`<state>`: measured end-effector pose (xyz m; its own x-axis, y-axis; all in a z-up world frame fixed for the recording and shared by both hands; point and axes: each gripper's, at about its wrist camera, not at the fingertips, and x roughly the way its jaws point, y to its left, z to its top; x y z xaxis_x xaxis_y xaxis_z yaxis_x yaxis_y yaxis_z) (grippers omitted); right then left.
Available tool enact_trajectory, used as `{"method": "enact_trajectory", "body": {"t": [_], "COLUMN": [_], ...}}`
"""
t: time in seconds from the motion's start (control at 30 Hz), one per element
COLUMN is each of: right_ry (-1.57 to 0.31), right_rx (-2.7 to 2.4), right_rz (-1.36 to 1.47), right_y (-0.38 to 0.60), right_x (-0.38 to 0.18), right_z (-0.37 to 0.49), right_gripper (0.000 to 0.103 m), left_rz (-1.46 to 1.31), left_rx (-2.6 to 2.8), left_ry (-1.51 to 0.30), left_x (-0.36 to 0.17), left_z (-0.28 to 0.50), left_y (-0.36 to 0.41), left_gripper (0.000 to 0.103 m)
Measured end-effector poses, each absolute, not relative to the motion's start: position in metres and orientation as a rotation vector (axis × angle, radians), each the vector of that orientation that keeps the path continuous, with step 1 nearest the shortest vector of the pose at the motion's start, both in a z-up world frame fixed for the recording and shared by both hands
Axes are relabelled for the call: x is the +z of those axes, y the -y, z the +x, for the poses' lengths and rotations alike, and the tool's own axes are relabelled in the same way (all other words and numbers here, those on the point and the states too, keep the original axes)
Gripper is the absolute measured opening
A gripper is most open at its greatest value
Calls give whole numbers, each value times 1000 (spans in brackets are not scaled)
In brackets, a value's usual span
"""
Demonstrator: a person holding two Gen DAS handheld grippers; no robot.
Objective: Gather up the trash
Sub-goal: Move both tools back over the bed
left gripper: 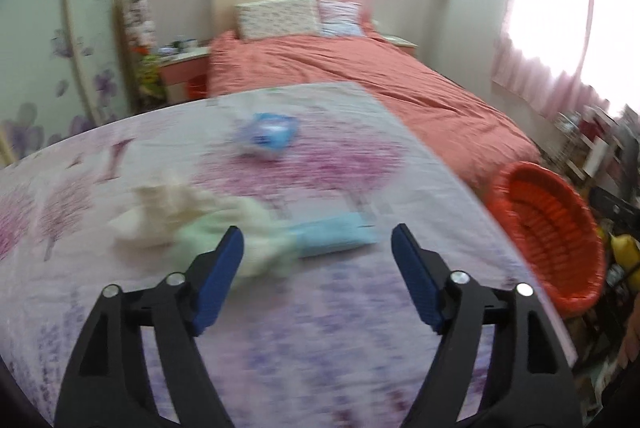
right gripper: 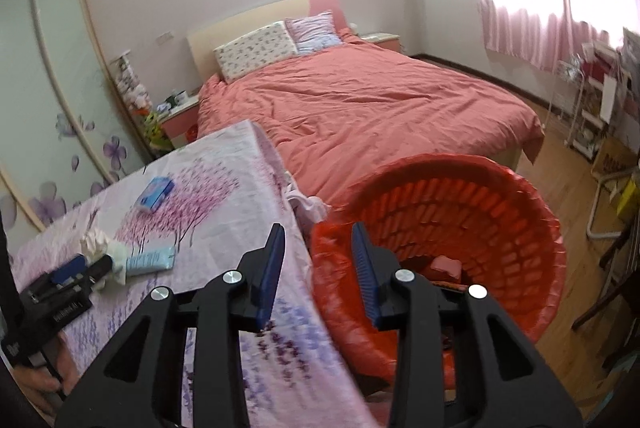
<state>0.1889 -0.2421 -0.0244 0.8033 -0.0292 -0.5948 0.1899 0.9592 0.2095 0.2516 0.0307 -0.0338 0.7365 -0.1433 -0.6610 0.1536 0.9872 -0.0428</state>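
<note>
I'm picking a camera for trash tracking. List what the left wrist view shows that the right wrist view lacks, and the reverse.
Only the left wrist view: the left hand-held gripper seen along its own open fingers, with nothing between them, close over the crumpled tissue.

Only the right wrist view: the open right hand-held gripper, the pink item at the bottom of the red basket, and the wooden floor.

Both: the floral tablecloth, light blue packet, blue tissue pack, the basket and the bed.
</note>
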Motion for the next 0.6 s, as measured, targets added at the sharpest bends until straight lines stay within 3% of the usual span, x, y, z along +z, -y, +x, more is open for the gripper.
{"method": "enact_trajectory", "body": {"t": [0.2, 0.6], "right_ry": [-672, -707], "right_rx": [-59, -6], "right_rz": [215, 197], "right_y": [204, 174], "right_x": [-40, -48], "right_z": [197, 205], "right_gripper": [36, 36], "left_rz": [-43, -14], "left_rx": [-62, -31], "left_ry": [-771, -826], "left_x": [-51, -73], "left_z": [265, 290], "left_y": [-76, -64], "left_gripper": [77, 75]}}
